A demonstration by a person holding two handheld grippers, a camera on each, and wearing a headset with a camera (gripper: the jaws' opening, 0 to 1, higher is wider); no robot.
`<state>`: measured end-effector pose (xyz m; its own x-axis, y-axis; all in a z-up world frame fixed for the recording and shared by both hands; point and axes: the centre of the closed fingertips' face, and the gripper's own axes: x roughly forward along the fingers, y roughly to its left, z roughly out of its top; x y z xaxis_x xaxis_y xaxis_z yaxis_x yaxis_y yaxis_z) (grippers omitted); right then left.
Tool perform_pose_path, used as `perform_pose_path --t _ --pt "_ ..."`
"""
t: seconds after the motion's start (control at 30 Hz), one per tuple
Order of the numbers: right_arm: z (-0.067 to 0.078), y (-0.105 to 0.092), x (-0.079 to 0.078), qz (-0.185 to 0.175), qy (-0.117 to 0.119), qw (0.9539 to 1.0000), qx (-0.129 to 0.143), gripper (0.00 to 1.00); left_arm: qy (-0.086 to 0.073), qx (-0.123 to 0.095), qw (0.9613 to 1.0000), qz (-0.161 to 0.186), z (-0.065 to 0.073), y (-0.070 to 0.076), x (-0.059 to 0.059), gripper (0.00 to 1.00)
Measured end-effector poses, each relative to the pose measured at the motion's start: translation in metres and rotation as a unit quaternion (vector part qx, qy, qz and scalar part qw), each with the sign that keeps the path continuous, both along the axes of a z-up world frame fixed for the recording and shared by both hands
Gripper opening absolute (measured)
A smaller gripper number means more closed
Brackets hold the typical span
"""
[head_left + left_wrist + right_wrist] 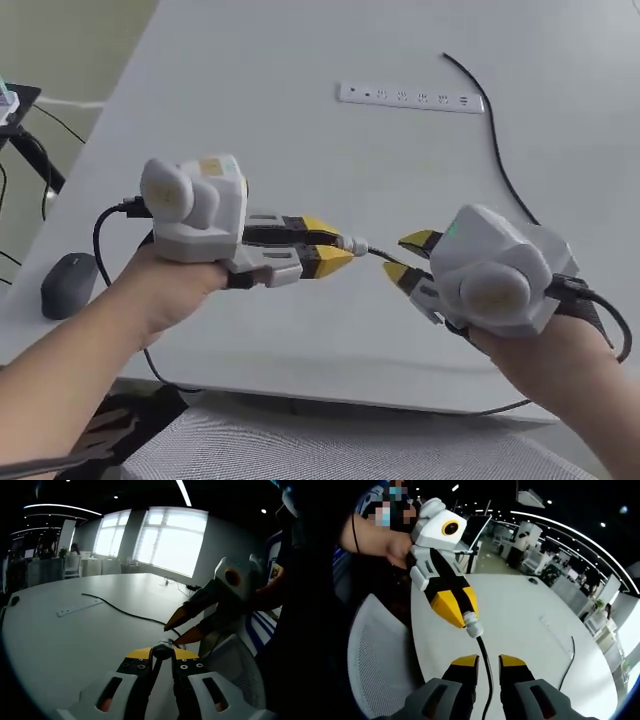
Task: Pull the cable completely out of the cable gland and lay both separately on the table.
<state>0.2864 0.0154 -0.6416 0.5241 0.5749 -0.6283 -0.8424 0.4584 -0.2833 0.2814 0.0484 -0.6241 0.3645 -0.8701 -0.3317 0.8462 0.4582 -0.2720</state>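
Over table (300, 150), left claw (342, 247) clamps rightward-pointing gland (355, 243); right claw (396, 254) apart, maybe astride cable (485, 665).

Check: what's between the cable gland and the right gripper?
Just a short run of black cable, from the cable gland in the left gripper down between the open jaws of the right gripper. Right gripper view shows it best.

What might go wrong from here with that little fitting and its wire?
1. The right gripper has its jaws apart around the cable, so a pull may slip.
2. The left gripper pinches the cable gland at its tips; it might twist loose and drop past the table edge.
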Motion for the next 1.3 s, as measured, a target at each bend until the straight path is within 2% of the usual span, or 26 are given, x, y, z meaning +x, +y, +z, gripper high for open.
perform_pose_path --t 0.23,0.57,0.8,1.07,1.3 --pt "-0.001 0.015 -0.002 0.027 -0.009 0.9995 -0.011 0.09 -0.001 0.000 1.0000 -0.002 0.001 -0.002 -0.002 0.15" --pt "-0.004 0.014 -0.003 0.031 -0.017 0.9990 -0.027 0.01 -0.002 -0.001 1.0000 -0.003 0.000 -0.003 -0.005 0.15" --pt "-0.004 0.014 -0.004 0.023 -0.012 0.9995 -0.021 0.00 -0.003 0.002 1.0000 -0.004 -0.001 -0.003 -0.005 0.15" --pt "-0.008 0.009 0.000 0.001 0.006 0.9999 -0.008 0.00 -0.003 0.002 1.0000 -0.005 -0.001 -0.005 -0.005 0.15" --pt "-0.016 -0.005 0.005 -0.031 0.026 0.9992 0.000 0.00 -0.003 -0.002 1.0000 -0.002 0.001 -0.003 -0.002 0.15"
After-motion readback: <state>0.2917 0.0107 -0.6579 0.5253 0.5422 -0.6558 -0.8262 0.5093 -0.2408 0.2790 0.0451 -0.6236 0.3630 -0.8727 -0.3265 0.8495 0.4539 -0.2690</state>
